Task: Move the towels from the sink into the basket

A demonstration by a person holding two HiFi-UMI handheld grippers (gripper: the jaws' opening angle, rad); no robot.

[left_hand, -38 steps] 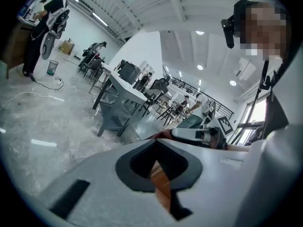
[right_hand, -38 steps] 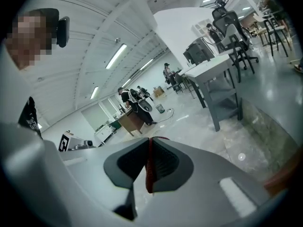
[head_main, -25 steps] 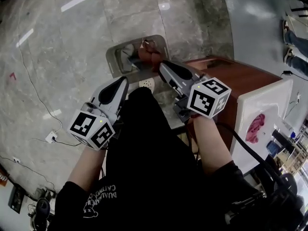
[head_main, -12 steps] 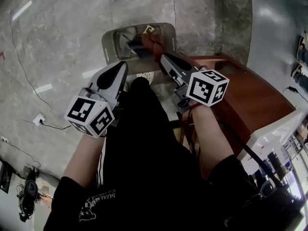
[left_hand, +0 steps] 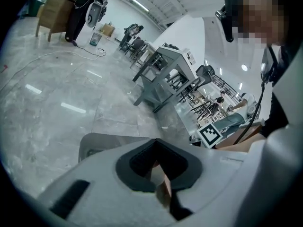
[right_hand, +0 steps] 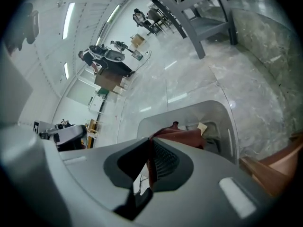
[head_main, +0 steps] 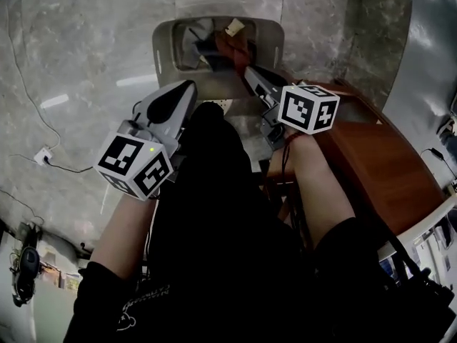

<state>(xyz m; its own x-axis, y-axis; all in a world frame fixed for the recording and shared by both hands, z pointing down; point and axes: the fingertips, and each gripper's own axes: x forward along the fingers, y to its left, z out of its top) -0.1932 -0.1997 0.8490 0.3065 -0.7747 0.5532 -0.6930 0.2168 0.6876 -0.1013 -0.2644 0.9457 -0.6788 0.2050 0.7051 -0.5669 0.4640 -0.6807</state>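
Note:
A grey basket (head_main: 271, 38) stands on the marble floor, at the top of the head view. Inside it lie a grey towel (head_main: 193, 38) and a beige tag (head_main: 234, 27). My right gripper (head_main: 250, 71) is shut on a dark red towel (head_main: 230, 47) that hangs over the basket's opening. In the right gripper view the red towel (right_hand: 182, 135) spills from the right gripper (right_hand: 150, 141) above the basket (right_hand: 222, 115). My left gripper (head_main: 187, 86) hovers just left of it, jaws together, nothing clearly held. The left gripper (left_hand: 156, 143) points over the basket's rim (left_hand: 94, 143). The sink is out of view.
A brown wooden cabinet (head_main: 378, 156) stands close on the right, beside the basket. Cables and a socket block (head_main: 43, 154) lie on the floor to the left. My dark apron fills the lower middle of the head view. Tables and chairs (left_hand: 165, 74) stand far off.
Both grippers have sunk toward the basket, the right one carrying the red towel down over its opening. The white sink with a pink towel has left the head view.

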